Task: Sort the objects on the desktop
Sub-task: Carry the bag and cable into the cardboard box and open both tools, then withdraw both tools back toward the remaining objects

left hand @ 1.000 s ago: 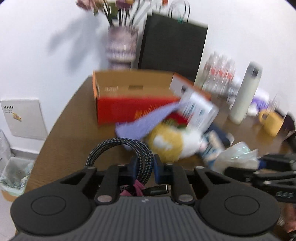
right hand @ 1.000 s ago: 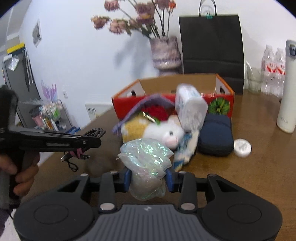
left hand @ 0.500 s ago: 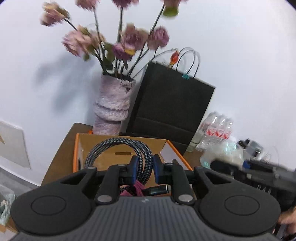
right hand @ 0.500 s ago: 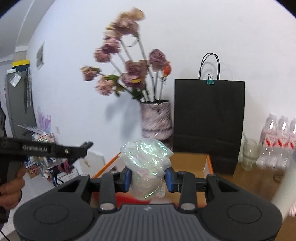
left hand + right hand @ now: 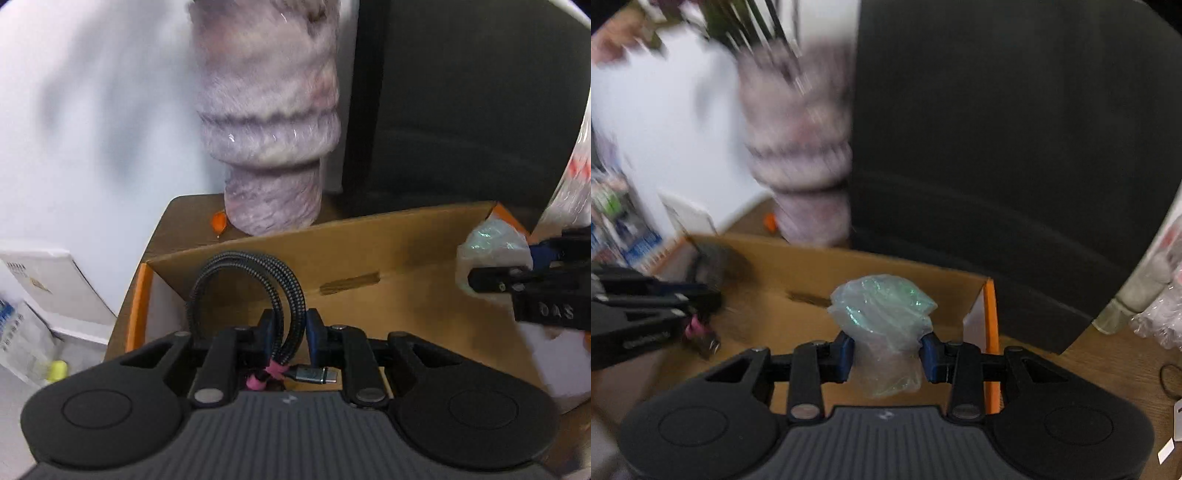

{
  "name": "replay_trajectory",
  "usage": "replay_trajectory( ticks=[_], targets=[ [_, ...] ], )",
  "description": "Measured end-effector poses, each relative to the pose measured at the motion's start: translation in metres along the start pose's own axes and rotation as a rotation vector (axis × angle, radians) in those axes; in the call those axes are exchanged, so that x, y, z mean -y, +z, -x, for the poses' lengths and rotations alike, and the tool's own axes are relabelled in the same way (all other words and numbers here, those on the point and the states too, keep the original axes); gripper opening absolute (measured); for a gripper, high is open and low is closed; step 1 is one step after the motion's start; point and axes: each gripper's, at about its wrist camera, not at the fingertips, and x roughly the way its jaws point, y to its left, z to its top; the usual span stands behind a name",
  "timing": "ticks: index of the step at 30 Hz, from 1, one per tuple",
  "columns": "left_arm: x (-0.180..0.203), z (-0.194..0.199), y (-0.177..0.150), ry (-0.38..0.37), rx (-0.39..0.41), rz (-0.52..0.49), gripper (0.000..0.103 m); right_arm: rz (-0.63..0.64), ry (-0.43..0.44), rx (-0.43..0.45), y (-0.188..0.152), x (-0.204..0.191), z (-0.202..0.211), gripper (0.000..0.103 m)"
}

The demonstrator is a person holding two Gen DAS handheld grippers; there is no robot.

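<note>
Two grippers over one box (image 5: 406, 236): left (image 5: 289, 326) pinches one cable (image 5: 258, 266), right (image 5: 886, 349) one bag (image 5: 882, 314).

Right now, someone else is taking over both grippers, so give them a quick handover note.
Left gripper: shut on the coiled braided cable, held over the left end of the open cardboard box.
Right gripper: shut on the crumpled plastic bag, over the box's right end.
Done: both items are carried to the box.
Left: release each into the box. What else remains on the desk is out of view.
</note>
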Motion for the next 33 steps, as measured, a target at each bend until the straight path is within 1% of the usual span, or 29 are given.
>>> replay_trajectory(
  ticks=[1, 2, 4, 6, 7, 8, 9, 10, 12, 13, 14, 15, 17, 18, 21, 22, 24, 26, 28, 30, 33],
  targets=[
    [0.002, -0.005, -0.003, 0.012, -0.007, -0.014, 0.019, -0.002, -0.014, -0.024, -0.001, 0.001, -0.013, 0.035],
    [0.003, -0.008, -0.005, 0.009, -0.012, -0.016, 0.019, 0.002, -0.023, -0.041, -0.004, 0.002, -0.023, 0.035],
    [0.004, -0.011, -0.01, -0.016, -0.021, -0.033, 0.02, 0.045, -0.044, -0.06, -0.007, -0.002, -0.04, 0.035],
    [0.001, -0.017, -0.011, -0.026, -0.049, -0.022, 0.025, 0.132, -0.097, -0.041, -0.011, -0.012, -0.047, 0.037],
    [-0.001, -0.018, -0.009, -0.03, -0.056, -0.007, 0.03, 0.144, -0.106, -0.052, -0.012, -0.015, -0.05, 0.038],
    [-0.004, -0.019, -0.007, -0.033, -0.059, 0.008, 0.047, 0.142, -0.105, -0.06, -0.011, -0.017, -0.051, 0.043],
    [-0.007, -0.019, -0.005, -0.039, -0.052, 0.025, 0.065, 0.141, -0.105, -0.066, -0.013, -0.02, -0.051, 0.044],
    [-0.011, -0.015, -0.004, -0.041, -0.028, 0.047, 0.07, 0.151, -0.11, -0.075, -0.014, -0.022, -0.052, 0.046],
    [-0.015, -0.004, -0.001, -0.039, 0.014, 0.062, 0.073, 0.163, -0.123, -0.091, -0.014, -0.024, -0.053, 0.048],
    [-0.016, 0.003, 0.001, -0.046, 0.017, 0.06, 0.074, 0.147, -0.119, -0.094, -0.013, -0.023, -0.05, 0.057],
    [-0.017, 0.012, 0.003, -0.057, 0.021, 0.059, 0.078, 0.123, -0.108, -0.094, -0.011, -0.02, -0.045, 0.066],
    [-0.018, 0.021, 0.004, -0.063, 0.03, 0.063, 0.083, 0.098, -0.095, -0.084, -0.006, -0.012, -0.038, 0.068],
    [-0.019, 0.041, 0.007, -0.067, 0.05, 0.068, 0.087, 0.048, -0.061, -0.051, -0.003, -0.007, -0.016, 0.072],
    [-0.021, 0.049, 0.008, -0.072, 0.056, 0.073, 0.091, 0.022, -0.044, -0.039, 0.001, -0.004, -0.003, 0.073],
    [-0.026, 0.079, 0.007, -0.065, 0.042, 0.114, 0.103, -0.068, 0.007, -0.006, 0.006, 0.002, 0.037, 0.083],
    [-0.028, 0.089, 0.002, -0.059, 0.031, 0.139, 0.103, -0.098, 0.033, 0.002, 0.007, 0.003, 0.047, 0.088],
    [-0.031, 0.11, -0.011, -0.06, 0.009, 0.174, 0.103, -0.146, 0.099, 0.021, -0.003, 0.002, 0.075, 0.089],
    [-0.033, 0.13, -0.029, -0.065, 0.01, 0.177, 0.103, -0.168, 0.143, 0.029, -0.018, 0.001, 0.099, 0.089],
    [-0.031, 0.15, -0.045, -0.063, 0.041, 0.166, 0.103, -0.169, 0.149, 0.039, -0.034, -0.005, 0.118, 0.089],
    [-0.027, 0.167, -0.061, -0.034, 0.067, 0.156, 0.103, -0.162, 0.147, 0.064, -0.05, -0.009, 0.139, 0.09],
    [-0.021, 0.192, -0.087, -0.015, 0.112, 0.147, 0.103, -0.162, 0.146, 0.091, -0.07, -0.023, 0.15, 0.09]
  ],
)
